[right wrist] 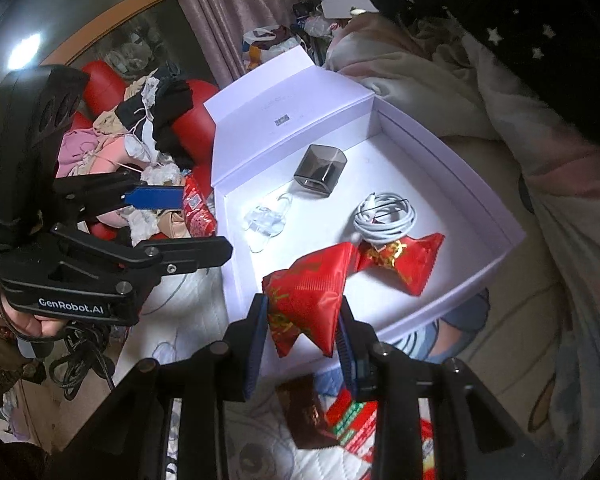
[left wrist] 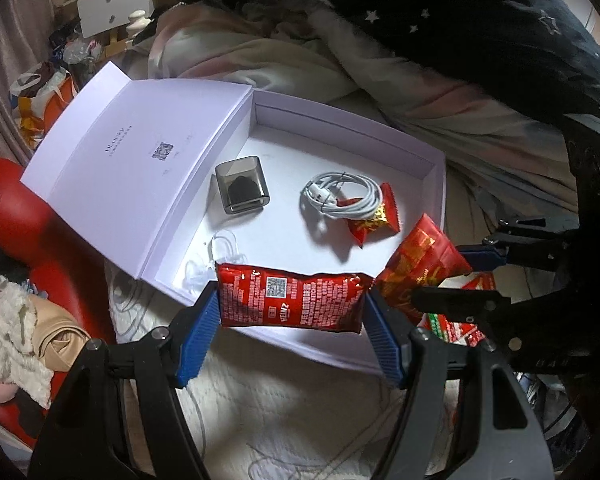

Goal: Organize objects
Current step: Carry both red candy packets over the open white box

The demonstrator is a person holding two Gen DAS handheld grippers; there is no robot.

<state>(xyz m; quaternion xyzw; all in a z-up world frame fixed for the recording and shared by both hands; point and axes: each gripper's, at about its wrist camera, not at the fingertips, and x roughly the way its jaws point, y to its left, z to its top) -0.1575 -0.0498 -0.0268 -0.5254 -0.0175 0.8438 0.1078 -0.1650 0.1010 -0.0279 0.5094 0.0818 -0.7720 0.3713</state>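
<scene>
Clamped between the blue pads of the left gripper (left wrist: 293, 306), a ketchup packet (left wrist: 292, 300) is held at the near rim of the open white box (left wrist: 440, 184), while a red snack packet (right wrist: 306, 300) is pinched narrowly by the right gripper (right wrist: 303, 322), so both probably need lowering inside and releasing.

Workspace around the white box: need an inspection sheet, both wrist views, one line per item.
Surface: quilted white bedding under the open white box, whose lid is folded back.
Job's things: in the box, a grey case, a coiled white cable, a red candy packet and a clear plastic piece.
Clutter: red packets on the bedding beside the box.
Grippers: left tongs shut on a Heinz ketchup sachet; right tongs shut on a red foil packet.
Cables: only the coiled one.
Surroundings: rumpled blankets, clothes on a red chair, curtain.
</scene>
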